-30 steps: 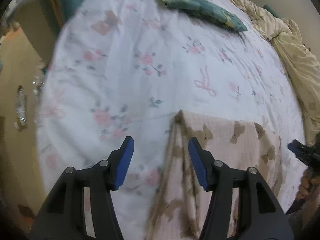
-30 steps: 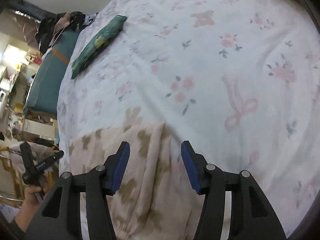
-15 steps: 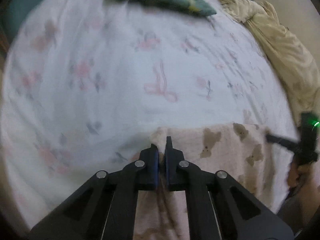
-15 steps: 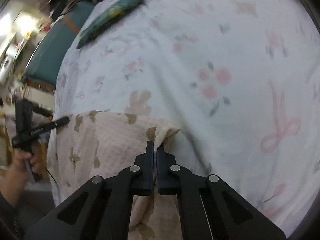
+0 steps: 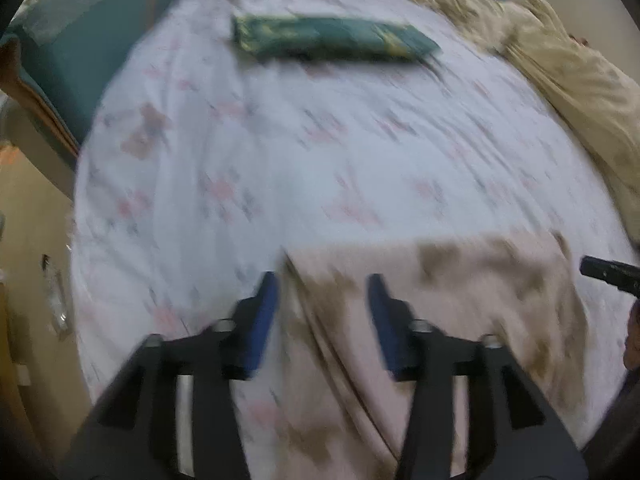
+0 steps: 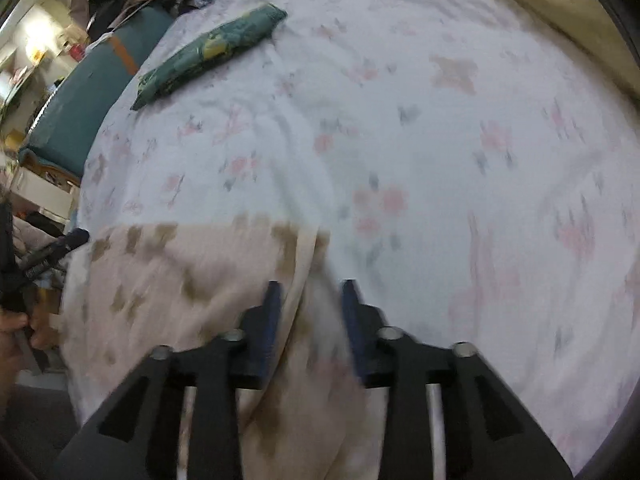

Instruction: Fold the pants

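Pale pink pants (image 5: 460,304) with brown bear prints lie flat at the near edge of the bed and hang over it. In the left wrist view my left gripper (image 5: 322,308) hovers over their left corner, jaws opening, cloth lying between the blue pads but not pressed. In the right wrist view the same pants (image 6: 180,280) spread to the left. My right gripper (image 6: 310,304) is over their right edge, jaws opening too, and the fabric fold lies loose between the pads. Both views are blurred.
The bed is covered by a white floral sheet (image 5: 320,152). A folded green patterned cloth (image 5: 332,40) lies at its far side, and a beige blanket (image 5: 560,68) is bunched along the right. A teal headboard or bench (image 6: 88,96) stands past the bed's left side.
Both grippers were open a second ago, clamped shut on the pants' corners half a second ago, and now stand apart again. The released pants lie flatter.
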